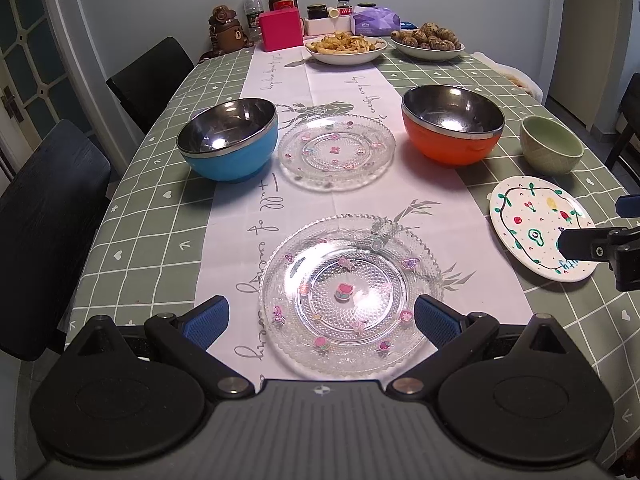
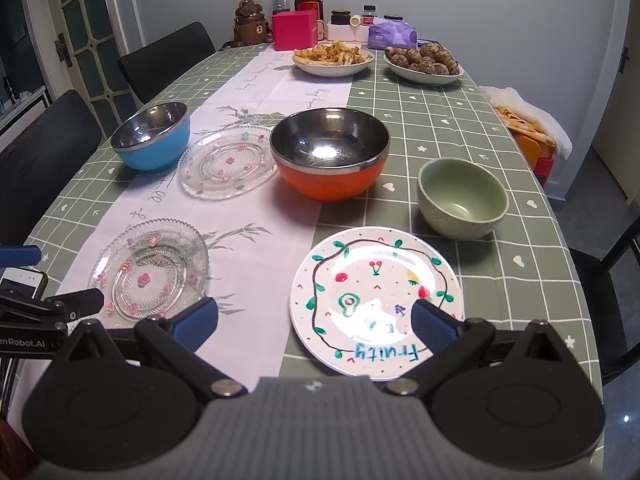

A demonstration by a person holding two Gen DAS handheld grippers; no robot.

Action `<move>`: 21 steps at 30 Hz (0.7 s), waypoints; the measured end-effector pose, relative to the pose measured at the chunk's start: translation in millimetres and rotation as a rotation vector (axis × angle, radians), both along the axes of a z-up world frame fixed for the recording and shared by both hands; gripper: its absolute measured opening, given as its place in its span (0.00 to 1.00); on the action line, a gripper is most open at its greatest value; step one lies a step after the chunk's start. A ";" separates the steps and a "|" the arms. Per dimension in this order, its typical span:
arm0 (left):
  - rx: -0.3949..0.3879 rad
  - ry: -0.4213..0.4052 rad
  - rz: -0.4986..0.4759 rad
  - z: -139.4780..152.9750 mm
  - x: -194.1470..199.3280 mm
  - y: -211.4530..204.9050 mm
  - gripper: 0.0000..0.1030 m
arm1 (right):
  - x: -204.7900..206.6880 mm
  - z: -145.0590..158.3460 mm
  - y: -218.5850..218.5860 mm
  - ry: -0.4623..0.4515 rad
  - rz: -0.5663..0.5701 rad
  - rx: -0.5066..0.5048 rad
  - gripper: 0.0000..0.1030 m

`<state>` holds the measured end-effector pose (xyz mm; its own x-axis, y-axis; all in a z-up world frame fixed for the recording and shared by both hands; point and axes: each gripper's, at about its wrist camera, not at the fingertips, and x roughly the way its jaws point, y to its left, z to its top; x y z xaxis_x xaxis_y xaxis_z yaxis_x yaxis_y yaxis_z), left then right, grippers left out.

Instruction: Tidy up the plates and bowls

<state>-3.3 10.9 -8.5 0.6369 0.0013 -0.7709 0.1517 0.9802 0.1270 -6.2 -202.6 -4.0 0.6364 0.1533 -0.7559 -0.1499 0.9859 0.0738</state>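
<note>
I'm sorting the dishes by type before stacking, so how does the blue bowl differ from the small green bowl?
The blue bowl has a shiny metal lining and rim; the green bowl is matte and green inside and out. The blue bowl looks wider, the green bowl more compact. The blue bowl stands on the left beside a glass plate; the green bowl stands on the right behind the painted fruit plate. Both are upright and empty.
</note>
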 end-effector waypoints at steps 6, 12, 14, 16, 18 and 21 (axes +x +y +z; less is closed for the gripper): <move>0.000 0.001 0.002 0.2 -0.1 0.3 1.00 | 0.5 0.2 0.3 0.001 0.003 0.003 0.98; 0.000 0.000 0.002 0.7 0.1 0.5 1.00 | 0.5 0.2 0.2 0.003 0.003 0.006 0.98; 0.000 0.000 0.002 0.7 0.1 0.5 1.00 | 0.5 0.4 0.3 0.003 0.003 0.005 0.98; 0.000 0.000 0.002 0.7 0.1 0.6 1.00 | 0.4 0.4 0.4 0.003 0.003 0.005 0.98; -0.001 0.000 0.001 1.2 0.1 1.0 1.00 | 0.5 0.4 0.5 0.004 0.003 0.006 0.98; 0.000 0.000 0.003 1.5 0.1 1.2 1.00 | 0.8 0.4 0.4 0.006 0.003 0.005 0.98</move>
<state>-3.1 12.1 -7.0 0.6372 0.0034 -0.7707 0.1482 0.9808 0.1269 -5.3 -202.1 -3.6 0.6315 0.1593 -0.7588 -0.1522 0.9851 0.0801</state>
